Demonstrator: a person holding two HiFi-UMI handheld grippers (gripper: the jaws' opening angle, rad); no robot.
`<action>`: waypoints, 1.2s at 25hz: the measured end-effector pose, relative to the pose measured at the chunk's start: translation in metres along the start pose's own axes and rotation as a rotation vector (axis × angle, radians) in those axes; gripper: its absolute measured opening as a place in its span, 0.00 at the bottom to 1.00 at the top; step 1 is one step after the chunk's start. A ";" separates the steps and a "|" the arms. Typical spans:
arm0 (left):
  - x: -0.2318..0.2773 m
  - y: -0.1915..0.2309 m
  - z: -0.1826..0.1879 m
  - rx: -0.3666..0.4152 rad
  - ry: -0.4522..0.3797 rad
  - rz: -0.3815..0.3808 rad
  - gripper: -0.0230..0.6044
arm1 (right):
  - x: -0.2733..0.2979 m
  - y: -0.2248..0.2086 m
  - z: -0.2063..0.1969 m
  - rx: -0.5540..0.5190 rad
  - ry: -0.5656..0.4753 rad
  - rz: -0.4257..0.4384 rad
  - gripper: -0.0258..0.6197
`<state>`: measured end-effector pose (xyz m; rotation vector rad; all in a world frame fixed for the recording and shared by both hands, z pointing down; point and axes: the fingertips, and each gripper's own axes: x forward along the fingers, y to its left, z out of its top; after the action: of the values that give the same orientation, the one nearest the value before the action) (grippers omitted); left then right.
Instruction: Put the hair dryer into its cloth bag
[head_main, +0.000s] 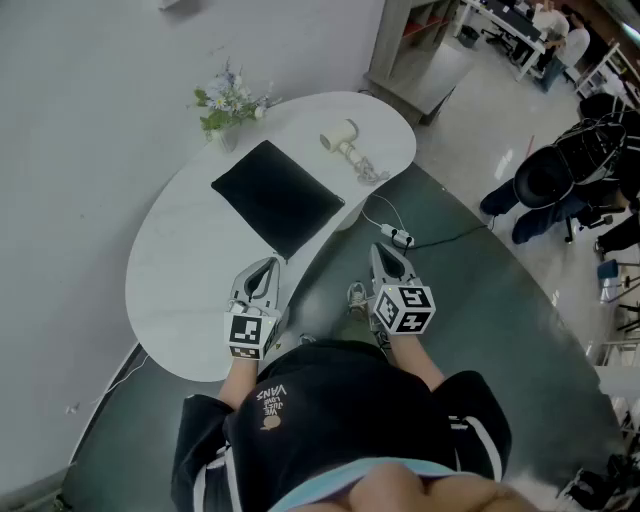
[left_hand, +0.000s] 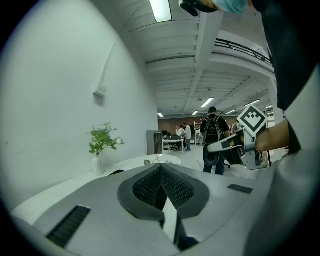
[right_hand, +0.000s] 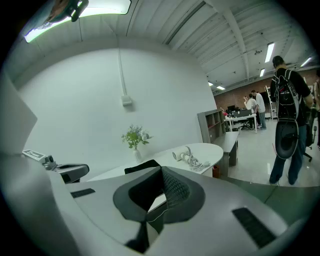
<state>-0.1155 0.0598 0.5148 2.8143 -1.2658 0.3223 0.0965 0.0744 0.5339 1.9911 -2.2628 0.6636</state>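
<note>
A cream hair dryer (head_main: 342, 140) lies with its coiled cord at the far right end of the white oval table (head_main: 170, 290); it also shows in the right gripper view (right_hand: 183, 155). The flat black cloth bag (head_main: 277, 197) lies mid-table, its dark edge (right_hand: 142, 166) just beyond my right jaws. At the table's near edge my left gripper (head_main: 267, 266) is shut and empty, short of the bag. My right gripper (head_main: 385, 252) is shut and empty too, off the table's edge over the floor. Both sets of jaws (left_hand: 161, 169) (right_hand: 162, 172) meet with nothing between them.
A vase of flowers (head_main: 227, 106) stands at the table's back edge by the wall. A white cable with a plug (head_main: 399, 237) lies on the floor just ahead of my right gripper. A grey shelf unit (head_main: 400, 45), chairs and people stand off to the right.
</note>
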 end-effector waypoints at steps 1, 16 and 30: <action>0.001 -0.001 0.002 0.000 0.001 0.001 0.07 | 0.000 -0.001 0.002 0.002 -0.001 0.001 0.11; 0.055 0.002 0.009 -0.043 0.022 0.023 0.08 | 0.042 -0.028 0.023 0.002 0.020 0.052 0.22; 0.114 0.011 -0.001 -0.096 0.110 0.082 0.34 | 0.099 -0.070 0.042 -0.014 0.100 0.093 0.35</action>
<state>-0.0504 -0.0314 0.5382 2.6311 -1.3378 0.4020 0.1565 -0.0379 0.5470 1.8129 -2.3061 0.7357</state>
